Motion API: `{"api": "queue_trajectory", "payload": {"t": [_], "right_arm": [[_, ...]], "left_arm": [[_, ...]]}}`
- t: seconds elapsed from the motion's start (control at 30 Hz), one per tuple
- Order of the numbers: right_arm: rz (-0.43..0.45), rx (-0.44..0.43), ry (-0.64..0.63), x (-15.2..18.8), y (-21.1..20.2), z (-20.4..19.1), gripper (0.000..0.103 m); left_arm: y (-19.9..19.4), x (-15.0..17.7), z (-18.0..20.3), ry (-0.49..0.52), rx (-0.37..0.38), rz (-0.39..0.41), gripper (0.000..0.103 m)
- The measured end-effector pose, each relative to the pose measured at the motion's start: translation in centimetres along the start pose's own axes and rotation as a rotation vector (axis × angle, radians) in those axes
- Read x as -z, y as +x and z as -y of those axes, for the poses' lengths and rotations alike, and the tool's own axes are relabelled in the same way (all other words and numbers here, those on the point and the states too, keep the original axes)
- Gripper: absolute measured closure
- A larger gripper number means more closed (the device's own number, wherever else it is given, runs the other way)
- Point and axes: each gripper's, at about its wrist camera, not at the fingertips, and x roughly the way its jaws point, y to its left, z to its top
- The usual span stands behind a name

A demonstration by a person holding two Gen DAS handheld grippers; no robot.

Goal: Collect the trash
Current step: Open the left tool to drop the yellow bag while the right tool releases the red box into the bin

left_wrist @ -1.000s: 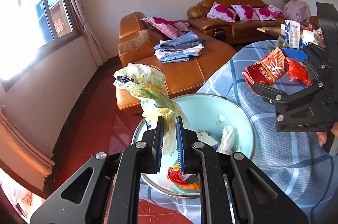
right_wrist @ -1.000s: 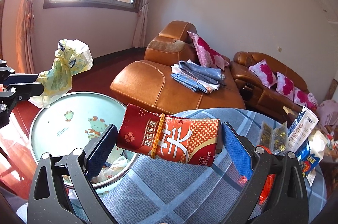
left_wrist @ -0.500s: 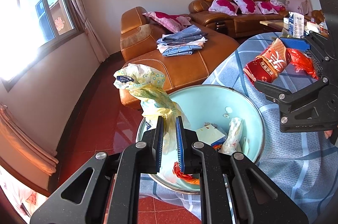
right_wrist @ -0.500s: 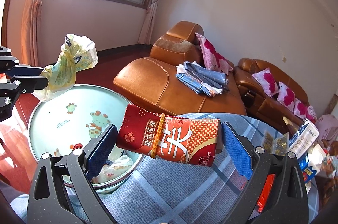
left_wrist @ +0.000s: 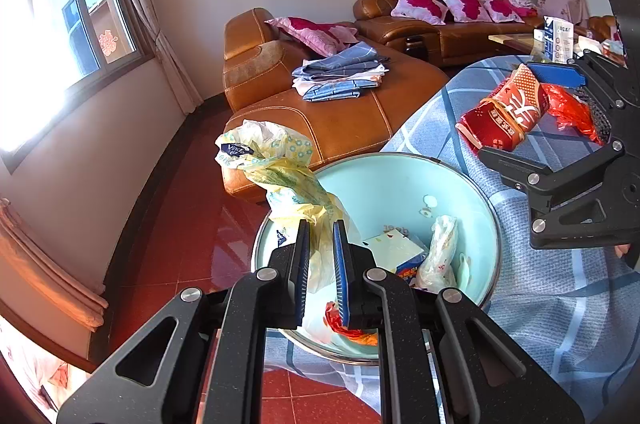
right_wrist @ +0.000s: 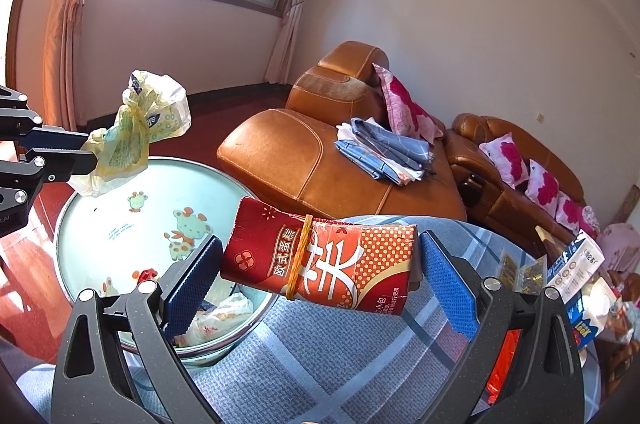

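My left gripper (left_wrist: 322, 256) is shut on a crumpled yellow-and-white plastic bag (left_wrist: 288, 180), which sticks up over the near rim of a pale blue basin (left_wrist: 400, 180). The basin holds a white bag (left_wrist: 440, 252), a small carton (left_wrist: 400, 248) and a red wrapper (left_wrist: 344, 324). In the right wrist view, my right gripper (right_wrist: 320, 244) is shut on a red snack packet (right_wrist: 320, 264) bound with a rubber band, held to the right of the basin (right_wrist: 132, 224) above the checked cloth. The left gripper (right_wrist: 86, 150) with its bag (right_wrist: 132, 140) shows at the left edge there.
A table under a blue checked cloth (left_wrist: 560, 304) carries a red plastic bag (left_wrist: 568, 108) and cartons (right_wrist: 576, 272) at the far right. A brown leather sofa (left_wrist: 340, 112) with folded cloths (left_wrist: 340, 76) stands behind. Red tiled floor (left_wrist: 180, 224) lies left of the basin.
My right gripper has rolled a little with the red packet still in it. The left gripper keeps its hold on the bag and has hardly moved.
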Motion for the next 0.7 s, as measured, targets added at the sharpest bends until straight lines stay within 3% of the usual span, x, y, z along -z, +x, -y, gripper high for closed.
{"api": "queue_trajectory", "payload": {"t": [0.4, 0.53, 0.7], "right_arm": [[0.006, -0.036, -0.036, 0.0, -0.1, -0.7, 0.008], [0.011, -0.072, -0.075, 0.0, -0.1, -1.5, 0.007], [0.006, -0.08, -0.068, 0.0, 0.1, -1.3, 0.007]], "left_arm": [[0.4, 0.1, 0.0, 0.001, 0.021, -0.008, 0.09], [0.4, 0.2, 0.0, -0.003, 0.018, -0.002, 0.068], [0.4, 0.2, 0.1, 0.005, 0.019, 0.003, 0.067]]}}
